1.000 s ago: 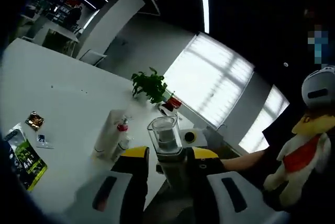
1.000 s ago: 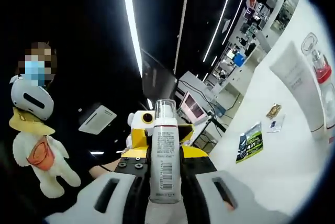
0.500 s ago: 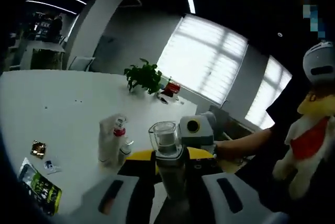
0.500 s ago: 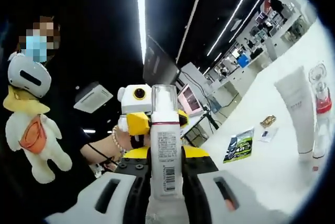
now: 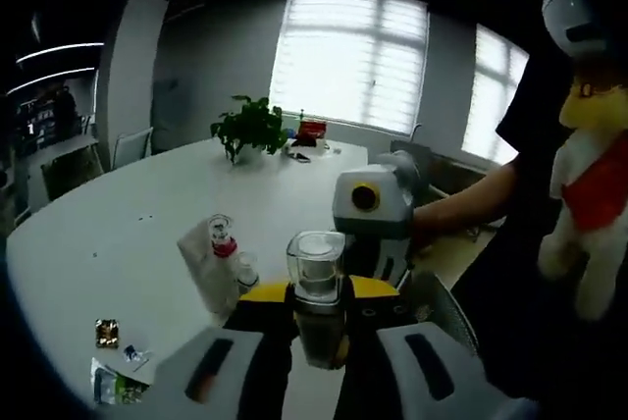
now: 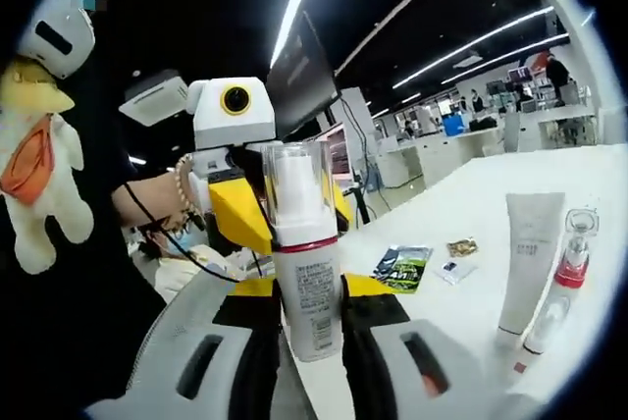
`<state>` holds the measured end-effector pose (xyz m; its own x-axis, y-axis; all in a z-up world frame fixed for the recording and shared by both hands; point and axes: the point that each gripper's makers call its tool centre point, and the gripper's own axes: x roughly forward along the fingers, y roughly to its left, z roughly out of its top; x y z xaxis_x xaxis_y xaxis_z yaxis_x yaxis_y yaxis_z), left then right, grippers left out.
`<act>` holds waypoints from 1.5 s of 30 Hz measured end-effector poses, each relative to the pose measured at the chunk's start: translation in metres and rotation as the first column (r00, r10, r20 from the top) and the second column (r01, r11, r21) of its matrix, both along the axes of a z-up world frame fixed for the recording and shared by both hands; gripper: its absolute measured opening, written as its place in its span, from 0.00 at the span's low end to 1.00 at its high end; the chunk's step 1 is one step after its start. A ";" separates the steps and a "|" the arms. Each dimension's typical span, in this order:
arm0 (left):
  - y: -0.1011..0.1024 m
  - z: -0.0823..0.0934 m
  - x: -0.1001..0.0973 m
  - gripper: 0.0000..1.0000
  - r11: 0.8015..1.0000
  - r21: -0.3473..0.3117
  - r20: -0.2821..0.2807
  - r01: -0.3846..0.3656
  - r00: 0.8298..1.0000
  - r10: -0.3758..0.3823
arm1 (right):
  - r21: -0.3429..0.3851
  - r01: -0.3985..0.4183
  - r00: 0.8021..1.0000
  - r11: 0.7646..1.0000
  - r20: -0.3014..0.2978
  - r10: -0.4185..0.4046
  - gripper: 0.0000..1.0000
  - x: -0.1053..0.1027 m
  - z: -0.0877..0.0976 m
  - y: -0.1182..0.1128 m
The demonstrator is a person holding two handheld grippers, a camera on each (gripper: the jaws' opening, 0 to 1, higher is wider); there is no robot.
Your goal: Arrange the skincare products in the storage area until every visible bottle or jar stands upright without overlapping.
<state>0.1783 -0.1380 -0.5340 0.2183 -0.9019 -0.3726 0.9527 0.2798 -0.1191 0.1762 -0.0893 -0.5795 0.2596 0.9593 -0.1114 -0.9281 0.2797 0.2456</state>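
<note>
On the white table (image 6: pixel 589 180), a white tube (image 6: pixel 527 253) and a red-collared pump bottle (image 6: pixel 561 288) are standing upright just beside each other, so that part appears done. The right gripper (image 6: pixel 309 327) is clamping a spray bottle (image 6: pixel 306 273) with a clear cap, and the left gripper (image 5: pixel 319 327) is gripping a clear-capped bottle (image 5: pixel 316 297); both are being carried above the table, so two placements are judged outstanding.

No legible text here.
You see a printed label and barcode on the spray bottle (image 6: pixel 307 283), too small to read.
</note>
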 end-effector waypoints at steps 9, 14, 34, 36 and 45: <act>-0.005 -0.029 0.002 0.16 0.993 0.116 0.074 0.026 0.997 -0.034 | -0.170 -0.018 0.997 0.985 0.068 0.030 0.22 0.012 -0.038 -0.005; -0.007 -0.050 0.008 0.16 0.987 0.159 0.077 0.025 0.996 -0.038 | -0.227 -0.039 0.995 0.973 0.080 0.058 0.22 0.017 -0.059 -0.009; -0.005 -0.139 0.041 0.17 0.967 0.242 0.035 -0.072 0.997 0.065 | -0.397 -0.083 0.992 0.914 0.051 0.112 0.23 0.043 -0.145 -0.021; -0.005 -0.144 0.043 0.17 0.964 0.255 0.037 -0.070 0.997 0.063 | -0.407 -0.086 0.994 0.909 0.025 0.105 0.24 0.044 -0.151 -0.022; -0.008 -0.154 0.047 0.17 0.958 0.283 0.041 -0.051 0.998 0.041 | -0.426 -0.070 0.996 0.902 0.019 0.086 0.24 0.049 -0.162 -0.026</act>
<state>0.2248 -0.1458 -0.6877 0.2745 -0.7486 -0.6035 0.9400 0.3411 0.0045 0.2251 -0.1157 -0.7416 0.1973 0.8403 -0.5049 -0.9574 0.2760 0.0853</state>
